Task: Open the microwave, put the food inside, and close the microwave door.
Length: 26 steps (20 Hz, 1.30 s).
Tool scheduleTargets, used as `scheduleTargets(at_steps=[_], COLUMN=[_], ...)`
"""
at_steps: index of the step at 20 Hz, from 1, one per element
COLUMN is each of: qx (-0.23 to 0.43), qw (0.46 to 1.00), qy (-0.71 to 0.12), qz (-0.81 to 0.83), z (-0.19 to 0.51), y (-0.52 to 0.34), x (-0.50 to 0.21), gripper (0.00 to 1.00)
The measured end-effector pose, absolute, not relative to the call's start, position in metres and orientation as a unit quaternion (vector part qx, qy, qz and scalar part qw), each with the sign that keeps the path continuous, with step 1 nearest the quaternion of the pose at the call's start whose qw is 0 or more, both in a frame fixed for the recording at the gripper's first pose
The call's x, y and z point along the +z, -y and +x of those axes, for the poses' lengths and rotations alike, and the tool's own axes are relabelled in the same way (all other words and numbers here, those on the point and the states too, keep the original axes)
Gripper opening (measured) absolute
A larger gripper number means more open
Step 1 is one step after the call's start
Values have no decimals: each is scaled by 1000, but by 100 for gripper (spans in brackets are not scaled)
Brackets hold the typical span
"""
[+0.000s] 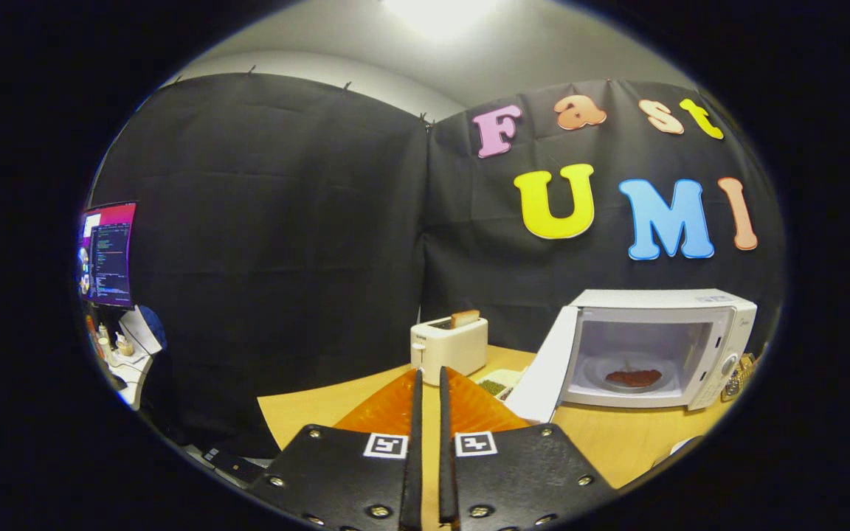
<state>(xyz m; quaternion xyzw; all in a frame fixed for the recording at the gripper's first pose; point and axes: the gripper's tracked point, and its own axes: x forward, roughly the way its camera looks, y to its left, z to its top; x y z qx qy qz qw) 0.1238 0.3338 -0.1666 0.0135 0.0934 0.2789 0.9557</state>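
Wooden tabletop [617, 442] is showing under the gripper [429, 376], whose two fingers are standing nearly closed, only a thin slit between them, gripping nothing. Just ahead of the fingertips a white toaster [448, 346] is sitting on the table with a slice of toast [465, 318] poking up from its slot. Beside the toaster, toward the microwave, a small dish of something green [496, 386] is lying on the table. Well off to the right of the fingers the white microwave [661, 346] is standing with its door [544, 369] swinging wide open on the left hinge side, its pale inner face turned toward the camera. Inside the lit cavity, the food [633, 377], a flat reddish-brown piece, is resting on the round turntable plate [602, 369]. Far to the left, beyond the table edge, a monitor [108, 254] is glowing.
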Motion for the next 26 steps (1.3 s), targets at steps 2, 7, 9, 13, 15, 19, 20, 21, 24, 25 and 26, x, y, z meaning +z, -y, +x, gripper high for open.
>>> scheduleTargets(at_steps=[2, 7, 9, 13, 15, 19, 20, 21, 24, 25, 26], qx=[287, 234, 227, 165, 135, 78, 64, 52, 13, 0, -15], qw=[951, 966, 965, 977, 981, 986, 987, 987, 988, 988, 988], qy=[-111, -106, -127, -132, -139, -142, -142, -145, -155, -153, -149], qz=[12, -29, -21, -30, -29, -46, -45, -42, -27, -27, -30], z=[122, 123, 126, 150, 165, 200, 208, 216, 245, 254, 264], y=[-337, -301, -280, -217, -187, -130, -117, -106, -73, -63, -53], x=[-185, -192, -210, -219, -227, -238, -241, -244, -254, -255, -256], gripper=[1, 1, 2, 2, 2, 1, 1, 1, 1, 1, 1])
